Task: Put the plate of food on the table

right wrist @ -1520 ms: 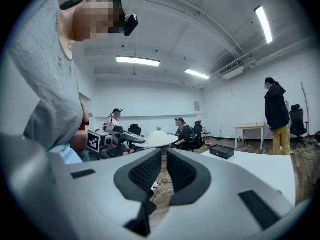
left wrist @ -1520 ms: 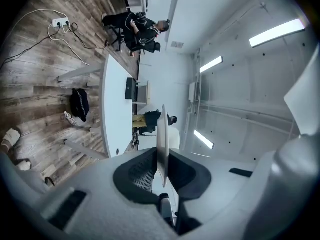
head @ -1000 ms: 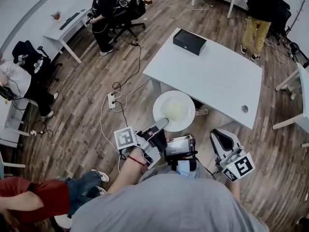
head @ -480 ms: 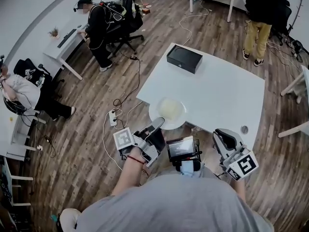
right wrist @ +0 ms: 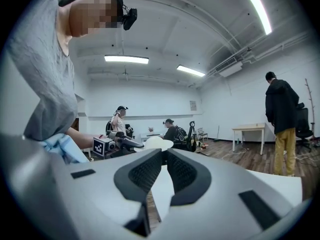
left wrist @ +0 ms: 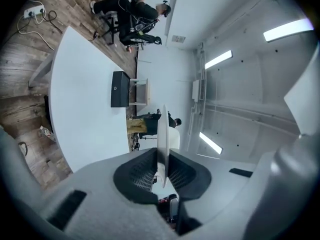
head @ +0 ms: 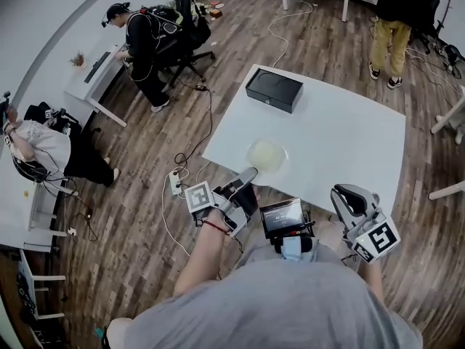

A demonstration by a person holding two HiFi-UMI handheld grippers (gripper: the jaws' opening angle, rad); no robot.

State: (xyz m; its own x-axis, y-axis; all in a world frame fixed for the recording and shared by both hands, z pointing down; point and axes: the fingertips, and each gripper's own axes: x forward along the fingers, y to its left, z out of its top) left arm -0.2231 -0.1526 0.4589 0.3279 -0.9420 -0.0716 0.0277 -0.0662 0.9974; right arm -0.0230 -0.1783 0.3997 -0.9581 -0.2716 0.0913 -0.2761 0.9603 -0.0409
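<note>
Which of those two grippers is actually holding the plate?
The left gripper: its jaws pinch the near rim of the plate at the edge of the white table. The right gripper has nothing between its jaws.

Grey T-shirt (head: 290, 304), short-sleeved, plain all over. A thin red band (head: 215, 226) circles the left wrist. Left gripper (head: 247, 174) and right gripper (head: 347, 193) have pale grey shells and black ribbed pads (left wrist: 137, 176), and each carries a cube (head: 197, 197) of black-and-white square markers. There's a small black-framed screen (head: 282, 217) at the chest.
</note>
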